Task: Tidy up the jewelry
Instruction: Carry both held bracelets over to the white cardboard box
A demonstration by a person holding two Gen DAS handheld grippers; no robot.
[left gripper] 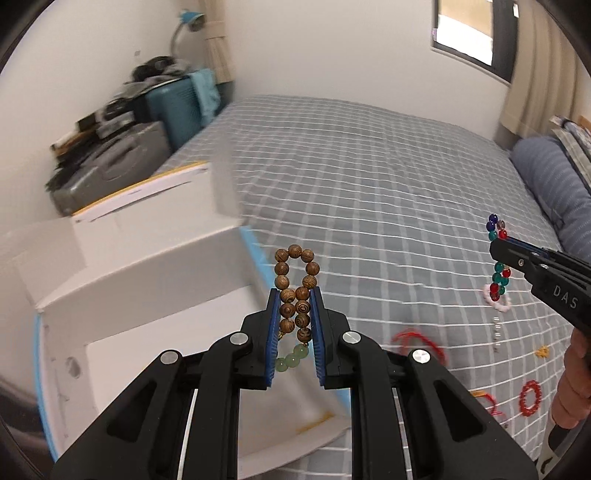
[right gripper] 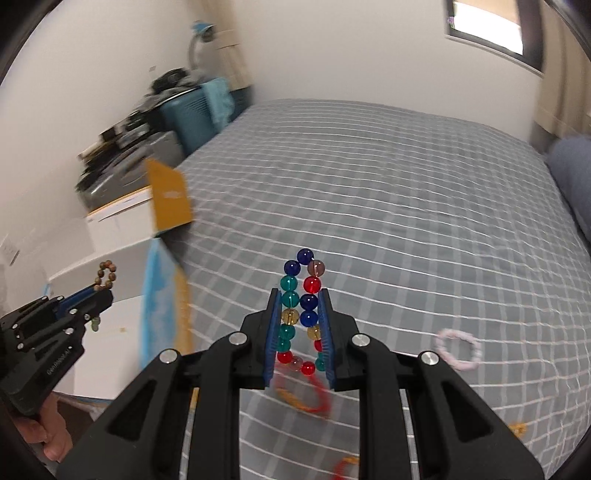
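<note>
Left gripper (left gripper: 295, 295) was clamped on a wooden bead bracelet (left gripper: 295, 280), blue pads squeezing both strands flat, the loop's top poking out past the tips and a few green beads (left gripper: 291, 360) sagging below the pads. Right gripper (right gripper: 299, 299) was likewise closed on a coloured glass bead bracelet (right gripper: 301, 295), pinched mid-loop, red beads drooping at the near end. Both were held up off the bed, the left over a white box (left gripper: 147, 295) with blue edging at the near left, the right further right over the grey checked bedspread (left gripper: 369, 166). Near on the bedspread lay loose pieces: red thread rings (left gripper: 530, 402), a red cord loop (left gripper: 417, 343), a small yellow bit (left gripper: 542, 351), and a pink bead bracelet (right gripper: 458, 349) a little further out. Far left stood suitcases (left gripper: 110, 173) with clutter, a lamp (left gripper: 184, 26) and curtains; a window was at the far right. Risk, as a judgement: round beads could roll between flat pads, so a quick swing might let a bracelet slide out, and the hanging beads might snag the box wall or flap on lowering. Releasing early would likely drop it on the bed, not in the box. Blur hid the box interior, so I couldn't tell what was in it.
</note>
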